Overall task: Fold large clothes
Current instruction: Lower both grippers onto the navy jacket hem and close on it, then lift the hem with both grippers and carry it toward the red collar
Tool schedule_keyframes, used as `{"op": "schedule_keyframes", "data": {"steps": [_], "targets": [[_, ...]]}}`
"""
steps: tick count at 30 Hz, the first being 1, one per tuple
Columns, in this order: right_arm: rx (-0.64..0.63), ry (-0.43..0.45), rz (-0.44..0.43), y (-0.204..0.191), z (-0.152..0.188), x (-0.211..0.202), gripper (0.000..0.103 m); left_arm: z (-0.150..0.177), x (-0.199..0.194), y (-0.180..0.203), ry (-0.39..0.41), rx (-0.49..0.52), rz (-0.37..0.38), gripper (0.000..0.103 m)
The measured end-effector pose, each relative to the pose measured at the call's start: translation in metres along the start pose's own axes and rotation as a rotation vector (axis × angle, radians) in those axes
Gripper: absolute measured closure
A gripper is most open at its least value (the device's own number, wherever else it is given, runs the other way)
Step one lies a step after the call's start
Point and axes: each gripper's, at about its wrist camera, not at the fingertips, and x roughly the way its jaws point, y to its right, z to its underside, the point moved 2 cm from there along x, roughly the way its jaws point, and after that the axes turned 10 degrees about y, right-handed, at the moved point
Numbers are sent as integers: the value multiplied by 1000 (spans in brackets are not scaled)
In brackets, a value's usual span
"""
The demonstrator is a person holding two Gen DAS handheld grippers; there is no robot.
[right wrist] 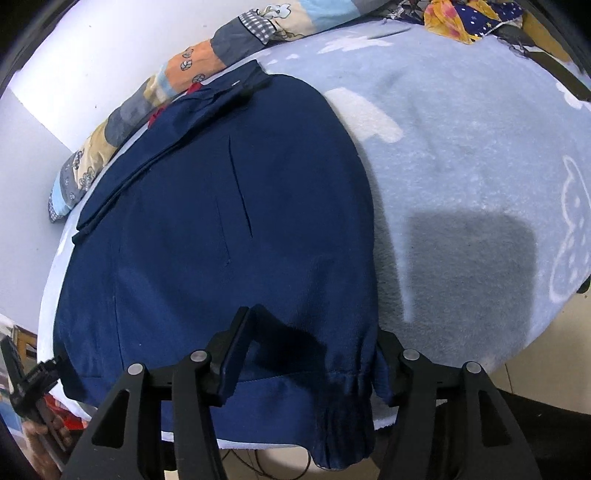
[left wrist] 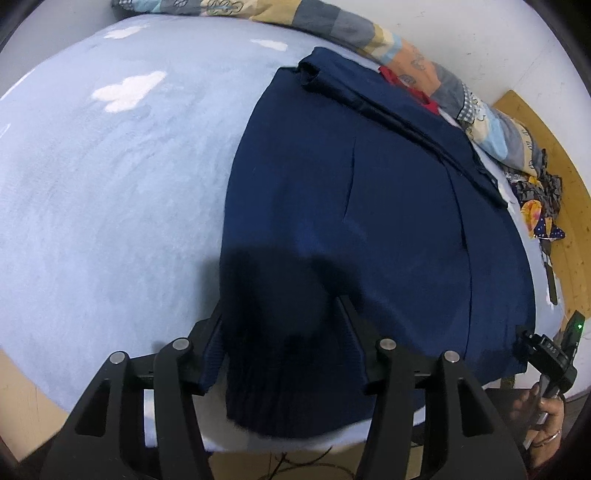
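Here, a large dark navy blue garment (left wrist: 369,221) is spread flat across a pale blue fleece blanket with white cloud shapes (left wrist: 110,184), filling the centre and right of the left wrist view and the centre and left of the right wrist view. Its ribbed hem hangs over the blanket's near edge at the bottom of both frames. The left gripper (left wrist: 280,332) is seen at the bottom centre of its view, its two black fingers spread wide on either side of a hem corner, nothing clamped between them. The right gripper (right wrist: 310,339) is likewise held apart at the bottom centre of its view, a gathered cuff of the garment lying between the fingers without being pinched. A patchwork quilt in orange, grey and light blue (right wrist: 177,77) is bunched along the far edge against a white wall (left wrist: 480,37). A crumpled yellow and navy patterned cloth (right wrist: 465,18) is seen at the upper right of the right wrist view.
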Motion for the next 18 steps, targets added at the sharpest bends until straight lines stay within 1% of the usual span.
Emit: {"op": "schedule_keyframes", "data": {"steps": [4, 7, 8, 9, 10, 11, 12, 14, 16, 18], "targets": [[48, -9, -18, 7, 5, -5, 45, 9, -4, -4, -20, -1, -4, 48], [64, -30, -30, 8, 9, -5, 43, 13, -2, 7, -19, 61, -16, 45], [56, -37, -32, 6, 9, -5, 46, 15, -1, 11, -18, 77, -10, 45], [43, -42, -30, 3, 9, -4, 48, 15, -1, 14, -11, 97, -18, 53], [26, -44, -28, 1, 9, -4, 60, 14, -1, 18, -4, 115, -15, 70], [6, -43, -13, -3, 9, -4, 76, 14, -3, 21, 1, 125, 3, 77], [-13, -39, 2, -4, 8, -5, 83, 13, -6, 25, 16, 133, 16, 80], [21, -29, -41, -2, 5, -11, 88, 11, -9, 31, 42, 151, 27, 81], [75, 10, -113, 1, 1, -20, 88, 9, -11, 30, 54, 129, 44, 81], [134, 45, -195, 4, -3, -29, 88, 10, -6, 26, 33, 112, 33, 81]]}}
